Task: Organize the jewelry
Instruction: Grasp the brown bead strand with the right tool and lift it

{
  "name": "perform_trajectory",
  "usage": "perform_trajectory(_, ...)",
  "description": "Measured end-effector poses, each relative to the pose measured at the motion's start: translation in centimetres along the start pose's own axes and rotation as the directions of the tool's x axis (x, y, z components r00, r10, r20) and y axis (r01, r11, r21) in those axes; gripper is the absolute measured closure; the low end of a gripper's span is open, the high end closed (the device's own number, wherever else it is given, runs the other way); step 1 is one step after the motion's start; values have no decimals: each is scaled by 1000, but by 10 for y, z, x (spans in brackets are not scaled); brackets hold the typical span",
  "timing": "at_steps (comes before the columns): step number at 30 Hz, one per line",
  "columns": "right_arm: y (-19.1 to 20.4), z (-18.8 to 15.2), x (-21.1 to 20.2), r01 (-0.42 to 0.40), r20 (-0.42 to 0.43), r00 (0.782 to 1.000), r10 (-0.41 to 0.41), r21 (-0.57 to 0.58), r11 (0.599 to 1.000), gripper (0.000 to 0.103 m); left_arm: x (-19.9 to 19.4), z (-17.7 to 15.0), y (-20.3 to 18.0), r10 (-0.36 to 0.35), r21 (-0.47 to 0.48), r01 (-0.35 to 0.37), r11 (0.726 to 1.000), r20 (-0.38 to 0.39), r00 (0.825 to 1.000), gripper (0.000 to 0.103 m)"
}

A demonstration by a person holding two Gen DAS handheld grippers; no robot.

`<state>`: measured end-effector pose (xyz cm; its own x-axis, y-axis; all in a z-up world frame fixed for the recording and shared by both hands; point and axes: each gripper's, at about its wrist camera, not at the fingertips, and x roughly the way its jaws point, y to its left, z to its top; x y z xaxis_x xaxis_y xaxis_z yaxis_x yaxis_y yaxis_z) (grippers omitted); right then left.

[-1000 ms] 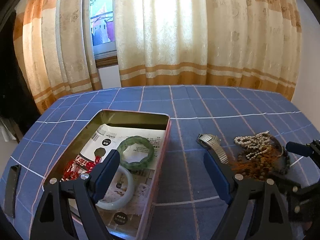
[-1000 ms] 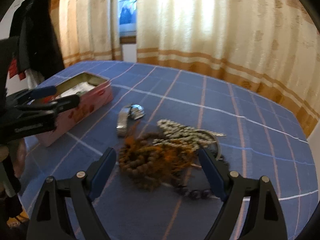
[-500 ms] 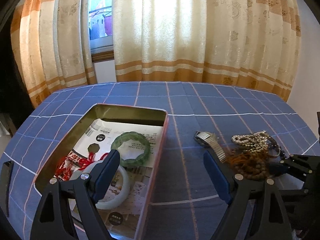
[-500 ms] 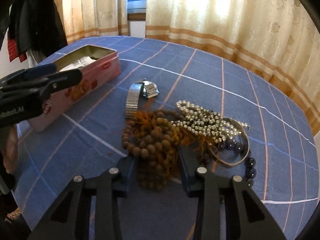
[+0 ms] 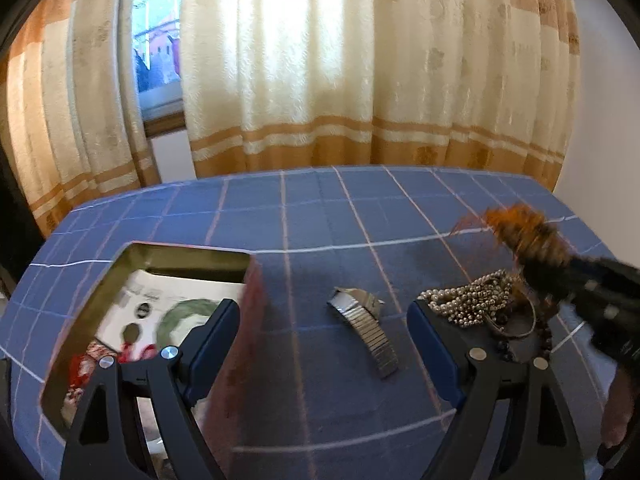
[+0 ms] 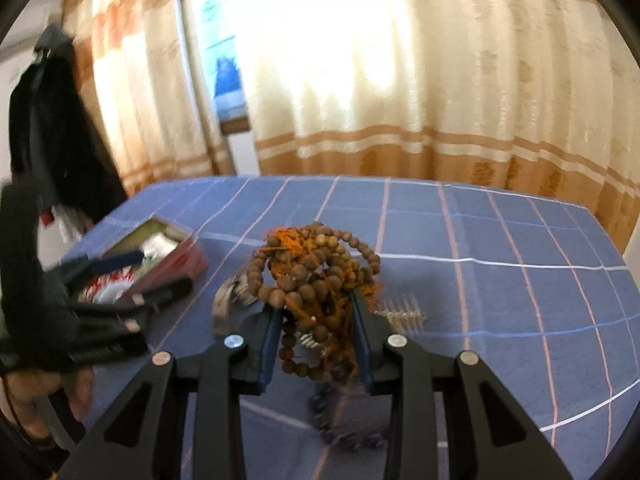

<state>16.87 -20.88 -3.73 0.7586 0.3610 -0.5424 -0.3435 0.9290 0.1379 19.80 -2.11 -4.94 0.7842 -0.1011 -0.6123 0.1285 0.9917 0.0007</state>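
Clamping wooden beads (image 6: 316, 276), right gripper (image 6: 316, 340) hovers; left gripper (image 5: 324, 344) gapes empty; no legible writing.

— How many bead strings are we counting right now?
— We're counting three: one wooden bead strand (image 6: 316, 276) with orange threads, one pearl strand (image 5: 468, 300), one dark bead string (image 6: 344, 432).
— And other pieces?
— We're seeing one metal watch (image 5: 366, 326), one thin bangle (image 5: 520, 326), one green bangle (image 5: 180, 320) and one red charm (image 5: 132, 354).
— Containers?
— We're counting one tin (image 5: 252, 304).
— Grippers?
— Two: the left gripper (image 5: 324, 344) and the right gripper (image 6: 316, 344).
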Motion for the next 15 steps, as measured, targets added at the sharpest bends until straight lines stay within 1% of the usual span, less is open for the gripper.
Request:
perform_trajectory(3, -9, -1, 1, 0, 24, 1000, -1, 41, 999, 68, 15, 1, -9, -3, 20, 3, 1000, -28, 1000, 17)
perform_trajectory(7, -16, -10, 12, -8, 18, 1000, 7, 68, 998, 68, 29, -1, -22, -14, 60, 18, 998, -60, 998, 18)
perform_trajectory(9, -20, -11, 16, -21, 3, 1000, 21, 87, 996, 68, 34, -2, -24, -5, 68, 10, 998, -72, 997, 24)
perform_trajectory(10, -22, -10, 14, -24, 14, 1000, 23, 89, 996, 68, 37, -2, -24, -10, 67, 16, 998, -85, 996, 34)
perform_trajectory(11, -21, -10, 13, -23, 17, 1000, 22, 83, 996, 68, 41, -1, -23, -18, 61, 24, 998, -100, 995, 41)
perform_trajectory(13, -15, -10, 12, -22, 25, 999, 20, 58, 998, 68, 49, -1, -21, -39, 28, 43, 999, -135, 990, 42)
perform_trajectory(15, -14, -11, 10, -20, 36, 999, 19, 40, 999, 68, 55, 1, -17, -47, -4, 47, 999, -152, 987, 42)
